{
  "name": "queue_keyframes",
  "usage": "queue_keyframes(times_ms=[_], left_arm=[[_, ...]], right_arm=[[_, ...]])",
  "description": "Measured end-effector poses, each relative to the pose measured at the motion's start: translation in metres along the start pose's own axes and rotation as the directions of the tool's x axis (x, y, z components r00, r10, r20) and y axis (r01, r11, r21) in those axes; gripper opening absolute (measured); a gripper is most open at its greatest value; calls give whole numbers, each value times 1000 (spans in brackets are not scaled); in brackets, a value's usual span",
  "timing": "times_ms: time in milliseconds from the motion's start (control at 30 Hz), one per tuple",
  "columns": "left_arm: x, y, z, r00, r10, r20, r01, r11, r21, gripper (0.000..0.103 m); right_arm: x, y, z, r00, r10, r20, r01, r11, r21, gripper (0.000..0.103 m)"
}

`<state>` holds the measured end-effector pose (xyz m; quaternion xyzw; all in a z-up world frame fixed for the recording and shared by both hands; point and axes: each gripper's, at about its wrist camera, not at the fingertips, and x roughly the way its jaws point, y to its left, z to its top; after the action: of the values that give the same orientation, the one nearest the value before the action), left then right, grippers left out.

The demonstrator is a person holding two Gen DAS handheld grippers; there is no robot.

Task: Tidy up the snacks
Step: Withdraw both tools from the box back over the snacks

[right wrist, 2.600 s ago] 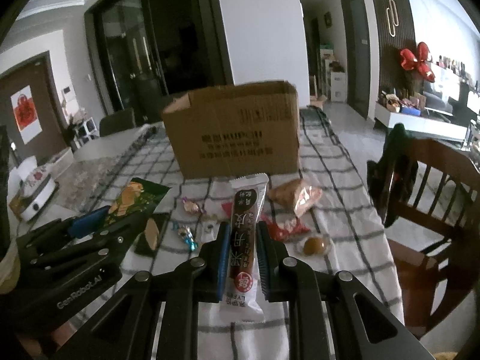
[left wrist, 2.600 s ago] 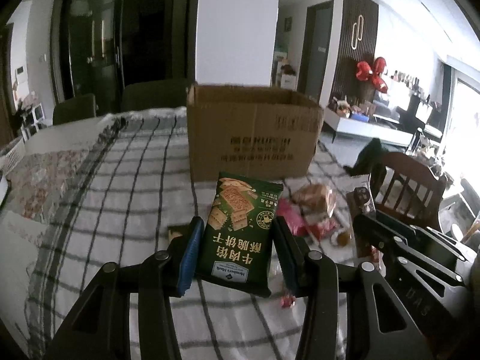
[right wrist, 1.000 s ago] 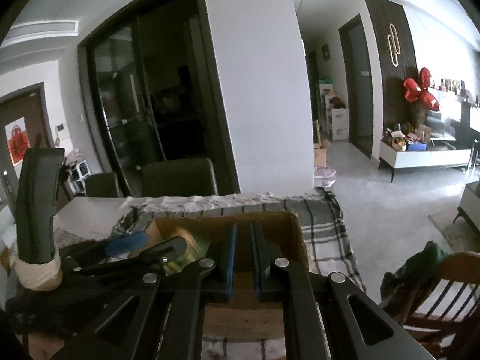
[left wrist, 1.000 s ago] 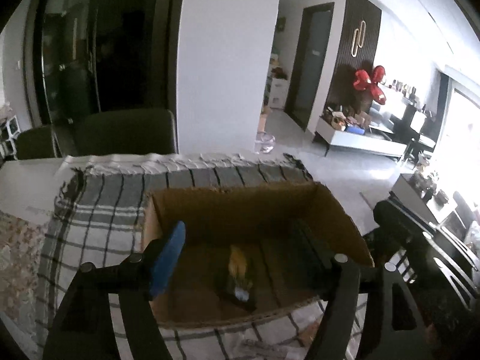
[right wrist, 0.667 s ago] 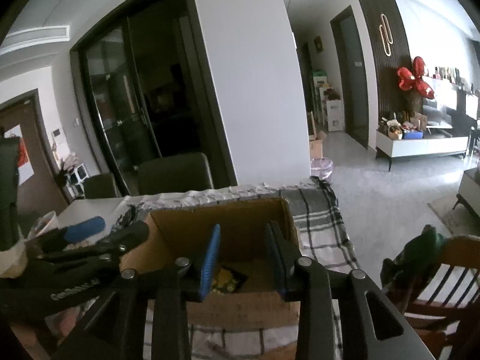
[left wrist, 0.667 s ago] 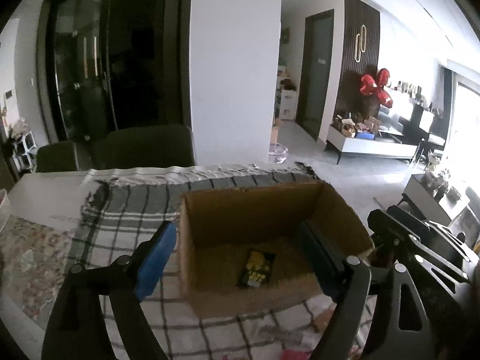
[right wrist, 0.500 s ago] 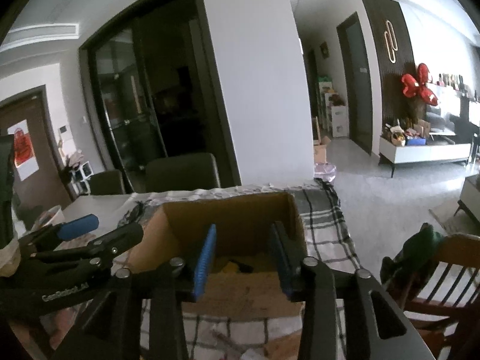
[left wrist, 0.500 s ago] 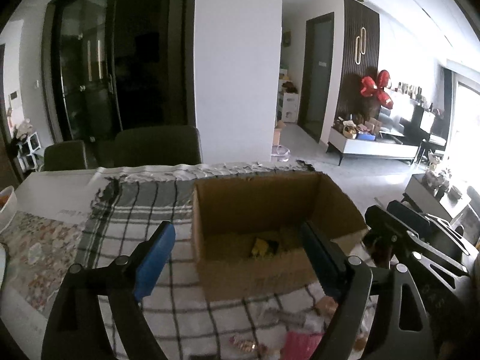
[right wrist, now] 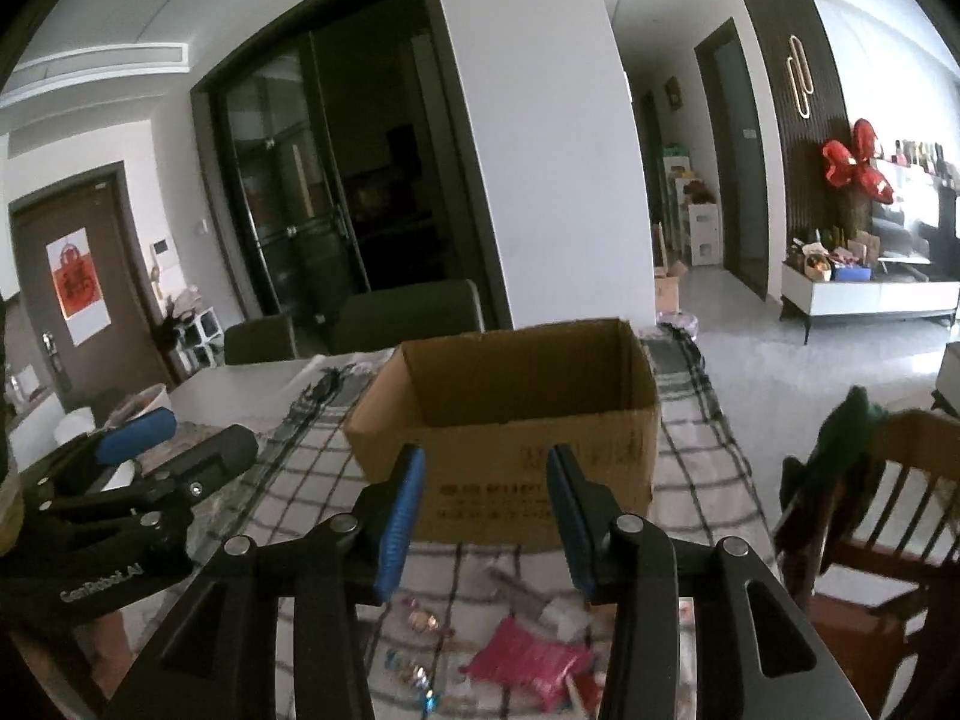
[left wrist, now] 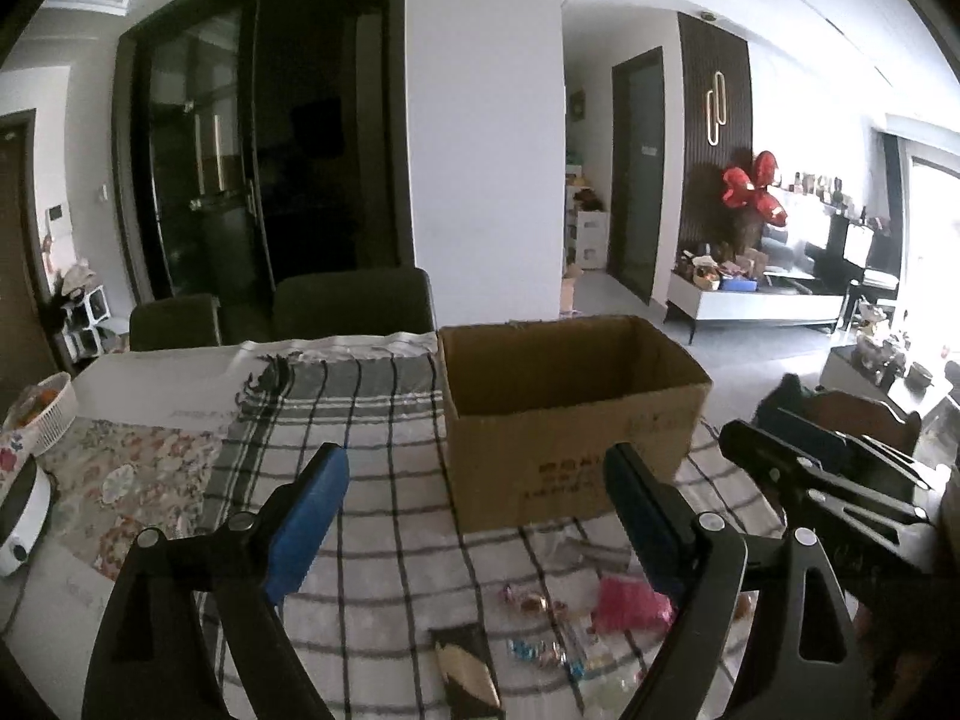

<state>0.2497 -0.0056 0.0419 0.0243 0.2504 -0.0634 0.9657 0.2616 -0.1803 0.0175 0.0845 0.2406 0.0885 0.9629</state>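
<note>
Between drops: both claws empty and back from the cardboard box [left wrist: 570, 414] on the checked bench [left wrist: 372, 396], ready for another pick. Left claw [left wrist: 477, 516] spread wide, nothing between its pads; right claw [right wrist: 486, 516] partly apart, likewise bare. Next, in all likelihood: down over loose snacks such as the pink packet [right wrist: 528, 663]. Left view alone: a dark packet [left wrist: 465, 663] at the near edge, floral mat [left wrist: 138, 480] far left. Right view alone: wooden chair [right wrist: 888, 516]. Box contents hidden in both.
</note>
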Motion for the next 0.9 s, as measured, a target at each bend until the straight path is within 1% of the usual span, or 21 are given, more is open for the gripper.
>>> queue_keyframes(times_ms=[167,300,433,600,633,800,900], left_arm=[[-18,5,-21,1000,20,-2,-20,1000,-12,87],[-29,6,-38,999,32,-15,-32,999,-9,87],[-38,8,-54,998,56,-24,-56,998,-2,87],[-42,9,-75,997,65,-46,-65,998,-1,86],[-42,10,-79,996,68,-50,-68,998,-4,84],[-35,9,-100,993,92,-80,-92,996,4,83],[-29,9,-110,990,93,-103,-91,996,16,81]], right_arm=[[-16,6,-18,1000,-27,2,27,1000,14,43],[-27,15,-36,999,-47,2,47,999,-8,43],[-32,18,-53,998,-56,-25,55,998,-14,43],[-42,22,-74,996,-84,-30,83,996,-32,43],[-43,22,-78,995,-88,-37,87,996,-27,43],[-43,19,-101,991,-98,-86,99,995,7,43],[-38,19,-113,986,-102,-130,106,994,19,43]])
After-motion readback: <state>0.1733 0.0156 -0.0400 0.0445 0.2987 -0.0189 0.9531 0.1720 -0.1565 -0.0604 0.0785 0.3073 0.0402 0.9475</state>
